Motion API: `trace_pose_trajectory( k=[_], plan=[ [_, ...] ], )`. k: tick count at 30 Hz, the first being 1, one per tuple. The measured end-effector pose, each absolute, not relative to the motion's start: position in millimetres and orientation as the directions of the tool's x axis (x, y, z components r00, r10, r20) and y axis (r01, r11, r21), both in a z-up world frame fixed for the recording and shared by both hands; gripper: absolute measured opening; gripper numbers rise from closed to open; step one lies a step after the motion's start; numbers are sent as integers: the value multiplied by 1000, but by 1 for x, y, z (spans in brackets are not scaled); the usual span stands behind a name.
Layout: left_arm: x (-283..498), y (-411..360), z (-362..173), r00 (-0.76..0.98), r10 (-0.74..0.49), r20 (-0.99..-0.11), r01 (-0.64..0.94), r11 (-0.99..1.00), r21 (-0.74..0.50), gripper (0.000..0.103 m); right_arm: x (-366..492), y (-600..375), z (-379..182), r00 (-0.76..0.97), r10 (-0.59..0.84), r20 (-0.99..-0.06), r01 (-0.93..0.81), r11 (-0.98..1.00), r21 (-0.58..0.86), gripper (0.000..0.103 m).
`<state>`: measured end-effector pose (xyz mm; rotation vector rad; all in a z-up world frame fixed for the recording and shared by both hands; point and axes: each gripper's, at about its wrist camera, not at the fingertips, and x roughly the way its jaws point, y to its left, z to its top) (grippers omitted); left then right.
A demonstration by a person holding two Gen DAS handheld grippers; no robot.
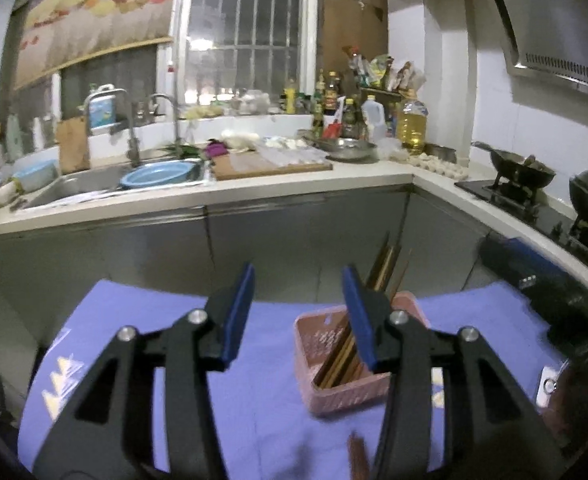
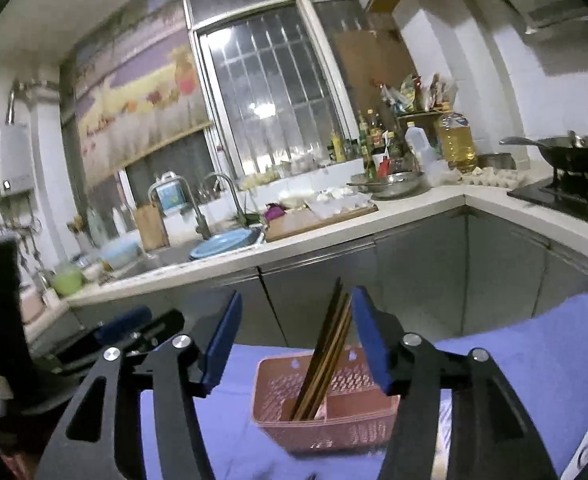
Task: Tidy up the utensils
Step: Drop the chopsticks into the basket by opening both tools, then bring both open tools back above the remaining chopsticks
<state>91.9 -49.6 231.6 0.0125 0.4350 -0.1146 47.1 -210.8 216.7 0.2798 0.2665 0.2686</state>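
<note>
Right wrist: chopsticks (image 2: 325, 356) inside pink basket (image 2: 325, 420).

A small kitchen under dim artificial light. An L-shaped white bench (image 1: 301, 184) tops grey metal cabinet doors (image 1: 294, 240). Behind the steel sink (image 1: 90, 184) stands a barred window (image 1: 246, 28), dark outside, with a printed roller blind (image 1: 94, 20) beside it. White tiled walls (image 1: 489, 92) carry a range hood (image 1: 553, 28) above the gas hob (image 1: 533, 204). A water heater (image 2: 14, 160) hangs on the left wall.
</note>
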Motion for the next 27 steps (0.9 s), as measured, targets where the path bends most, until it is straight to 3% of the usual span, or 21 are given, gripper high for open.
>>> trace_pose_trajectory(
  k=[5, 13, 22, 25, 27],
  plan=[
    [41, -40, 191, 893, 6, -450, 21, 998, 55, 44, -7, -220, 175, 915, 316, -249, -199, 894, 402, 60],
    [-4, -36, 134, 834, 76, -546, -1, 991, 136, 45, -67, -219, 94, 860, 288, -421, -74, 887, 456, 60],
    [-17, -32, 119, 805, 111, -583, -21, 987, 158, 46, -74, -221, 82, 832, 296, -469, -33, 871, 491, 60],
    [-20, -32, 119, 803, 117, -585, -28, 987, 159, 57, -75, -218, 81, 825, 311, -472, -47, 870, 491, 60],
    [-21, -32, 120, 807, 118, -579, -26, 986, 163, 57, -73, -215, 82, 822, 315, -475, -54, 873, 484, 60]
  ],
)
